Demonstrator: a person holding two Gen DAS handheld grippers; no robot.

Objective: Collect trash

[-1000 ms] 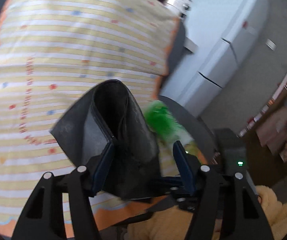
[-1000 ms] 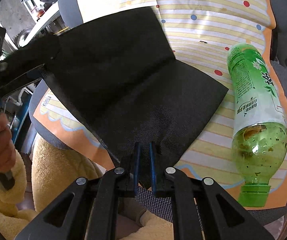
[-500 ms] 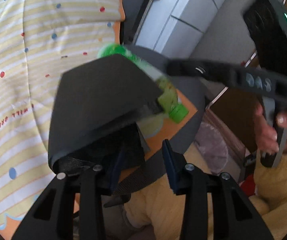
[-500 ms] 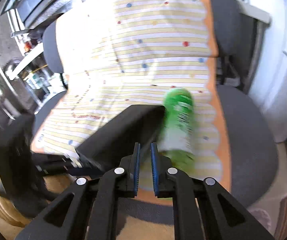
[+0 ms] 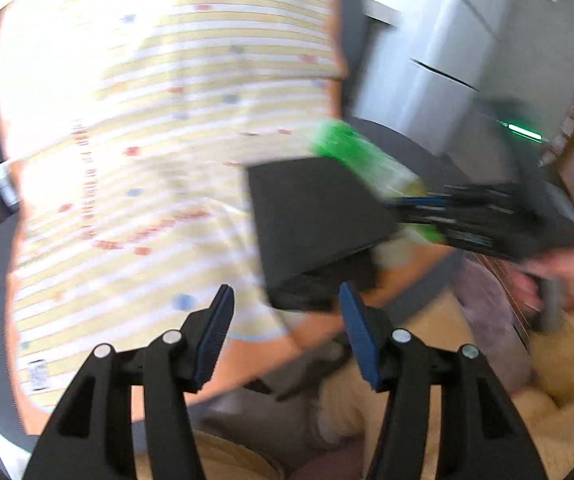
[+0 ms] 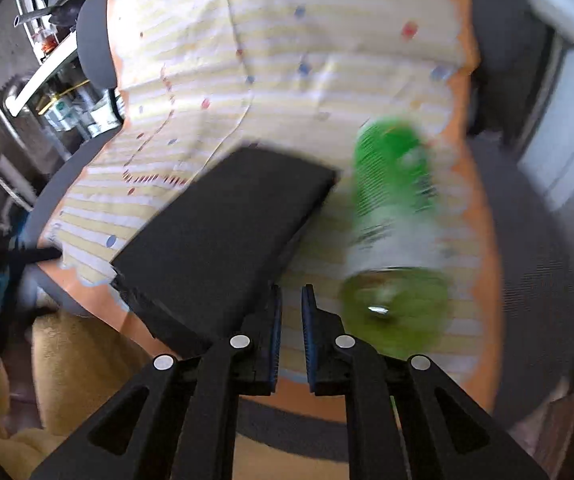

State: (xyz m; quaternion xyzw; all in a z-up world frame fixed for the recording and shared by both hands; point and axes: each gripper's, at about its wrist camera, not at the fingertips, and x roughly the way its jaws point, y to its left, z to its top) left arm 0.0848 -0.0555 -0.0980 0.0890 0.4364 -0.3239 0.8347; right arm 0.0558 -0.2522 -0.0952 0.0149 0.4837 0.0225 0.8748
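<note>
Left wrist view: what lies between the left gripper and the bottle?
The black bag, partly covering the bottle in that view. The left gripper has its jaws opening, the bag's lower edge just at their tips, unpinched.

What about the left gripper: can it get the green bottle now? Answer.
Probably not: the black bag and right gripper lie before the bottle; the left gripper has its jaws opening, gripping nothing.
</note>
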